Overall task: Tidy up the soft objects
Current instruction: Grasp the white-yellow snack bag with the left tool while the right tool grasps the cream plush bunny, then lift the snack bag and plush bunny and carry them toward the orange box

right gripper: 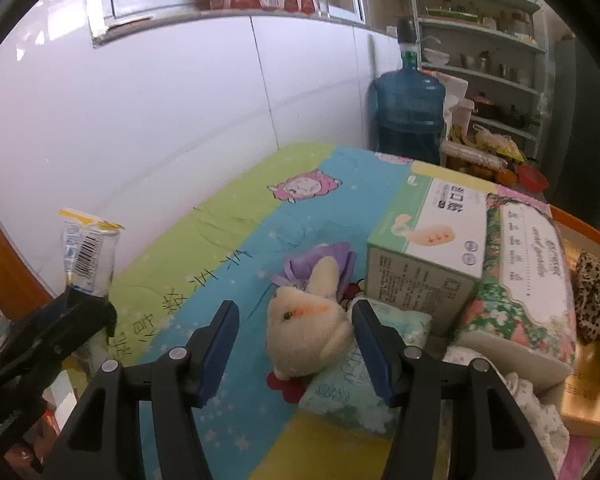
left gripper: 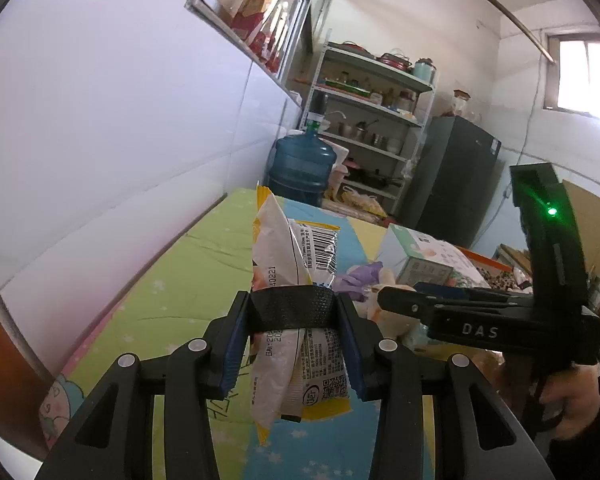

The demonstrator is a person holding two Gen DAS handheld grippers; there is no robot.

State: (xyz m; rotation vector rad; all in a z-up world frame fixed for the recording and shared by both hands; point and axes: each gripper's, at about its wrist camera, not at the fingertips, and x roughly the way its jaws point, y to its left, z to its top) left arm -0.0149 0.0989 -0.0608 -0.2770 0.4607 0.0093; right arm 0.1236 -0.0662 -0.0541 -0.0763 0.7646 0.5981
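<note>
The left tongs (left gripper: 294, 312) are clamped on a white and yellow snack packet (left gripper: 288, 248): the blue pads press it from both sides, and a black band runs across its front between the two fingers. The packet stands upright in the grip, barcode facing the camera, lifted clear of the patterned sheet (left gripper: 188, 264) that covers the table. In the right wrist view the same packet (right gripper: 88, 252) shows at the far left, sticking up out of the left tongs (right gripper: 88, 304) close to the white wall.

The right tongs (right gripper: 292, 344) stand open, their blue pads apart on either side of a cream plush toy (right gripper: 308, 328). The toy lies on the sheet between them; the right pad is just beside it or touching its flank, and I cannot tell which, while the left pad is clear of it. A purple soft thing (right gripper: 332, 260) lies just behind the toy, touching it. To the right stands a green and white carton (right gripper: 424, 248), near the toy, with a flowered tissue pack (right gripper: 528, 280) against its right side. A pale patterned cloth (right gripper: 340, 392) lies under the right pad.

In the left wrist view the right tongs (left gripper: 384, 296) reach in from the right, held by a hand (left gripper: 572, 404). A blue water jug (right gripper: 408, 112) stands beyond the far edge of the table.
</note>
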